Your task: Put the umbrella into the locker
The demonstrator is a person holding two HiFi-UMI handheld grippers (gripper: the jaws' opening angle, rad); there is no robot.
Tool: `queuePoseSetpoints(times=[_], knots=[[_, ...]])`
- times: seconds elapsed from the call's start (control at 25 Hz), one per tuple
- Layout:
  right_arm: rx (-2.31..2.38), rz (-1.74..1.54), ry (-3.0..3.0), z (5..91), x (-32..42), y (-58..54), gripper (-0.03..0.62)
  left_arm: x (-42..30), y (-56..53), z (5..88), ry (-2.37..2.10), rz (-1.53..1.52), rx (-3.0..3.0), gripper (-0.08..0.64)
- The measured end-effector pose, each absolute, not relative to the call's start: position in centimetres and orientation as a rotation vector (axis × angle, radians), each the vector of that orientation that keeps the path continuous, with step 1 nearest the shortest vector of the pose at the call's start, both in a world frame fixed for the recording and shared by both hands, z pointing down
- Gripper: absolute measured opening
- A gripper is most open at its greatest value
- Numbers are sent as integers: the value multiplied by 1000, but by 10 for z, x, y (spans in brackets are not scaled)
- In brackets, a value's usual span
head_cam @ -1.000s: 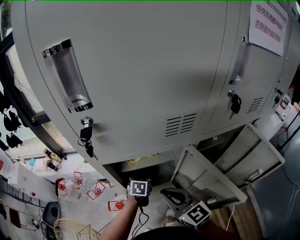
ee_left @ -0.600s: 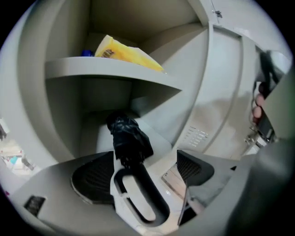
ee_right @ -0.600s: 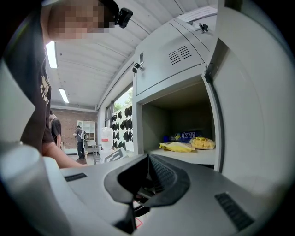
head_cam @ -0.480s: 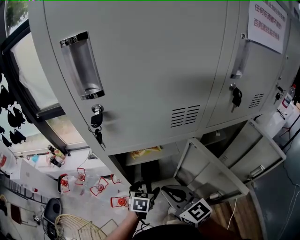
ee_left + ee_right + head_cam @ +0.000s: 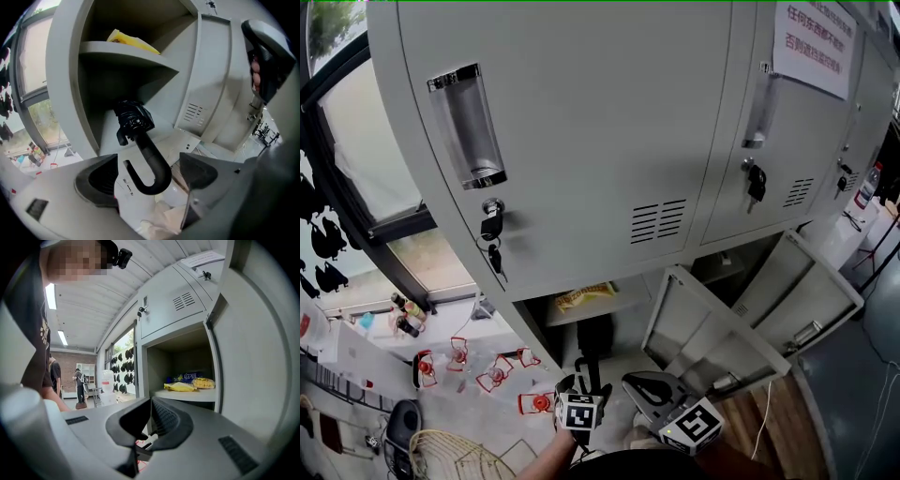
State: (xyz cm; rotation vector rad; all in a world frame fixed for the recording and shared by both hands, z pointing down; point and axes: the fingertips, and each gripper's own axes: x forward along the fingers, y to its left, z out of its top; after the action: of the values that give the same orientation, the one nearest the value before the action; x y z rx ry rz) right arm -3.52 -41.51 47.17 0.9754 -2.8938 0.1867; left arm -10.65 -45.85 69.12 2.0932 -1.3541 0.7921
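Note:
The black umbrella stands in the open locker's lower compartment, under the shelf. Its folded canopy points inward and its hooked handle sticks out toward me. My left gripper is just outside the opening. In the left gripper view it is open, with the handle's hook between the wide-apart jaws and touching neither. My right gripper hangs beside the locker's swung-out door; in the right gripper view its jaws meet with nothing between them.
Yellow snack bags lie on the locker shelf. A second open door juts out at the right. Keys hang from the upper door. Red-and-white items and a wire basket are on the floor at left. People stand far off.
My left gripper has drawn back toward me from the locker opening. The umbrella now shows standing inside the lower compartment. The head view has tilted slightly.

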Motion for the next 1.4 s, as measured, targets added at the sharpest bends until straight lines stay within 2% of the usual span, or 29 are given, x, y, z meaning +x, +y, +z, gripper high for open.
queuePoseSetpoints(times=[0.28,0.32,0.36,0.44,1.4], knots=[[1009,189,-2883,470,-26,-405,32,-107,-452,715,-1354,781,2041,399],[1009,192,-2884,470,-26,-404,32,-107,-453,716,-1360,788,2044,391],[1011,196,-2884,470,-26,-403,32,-107,-453,717,-1365,793,2043,348],[1012,196,-2881,470,-26,-402,32,-108,-454,717,-1369,789,2039,342],[982,206,-2878,473,-23,-416,32,-108,-519,689,-1442,773,2058,327]])
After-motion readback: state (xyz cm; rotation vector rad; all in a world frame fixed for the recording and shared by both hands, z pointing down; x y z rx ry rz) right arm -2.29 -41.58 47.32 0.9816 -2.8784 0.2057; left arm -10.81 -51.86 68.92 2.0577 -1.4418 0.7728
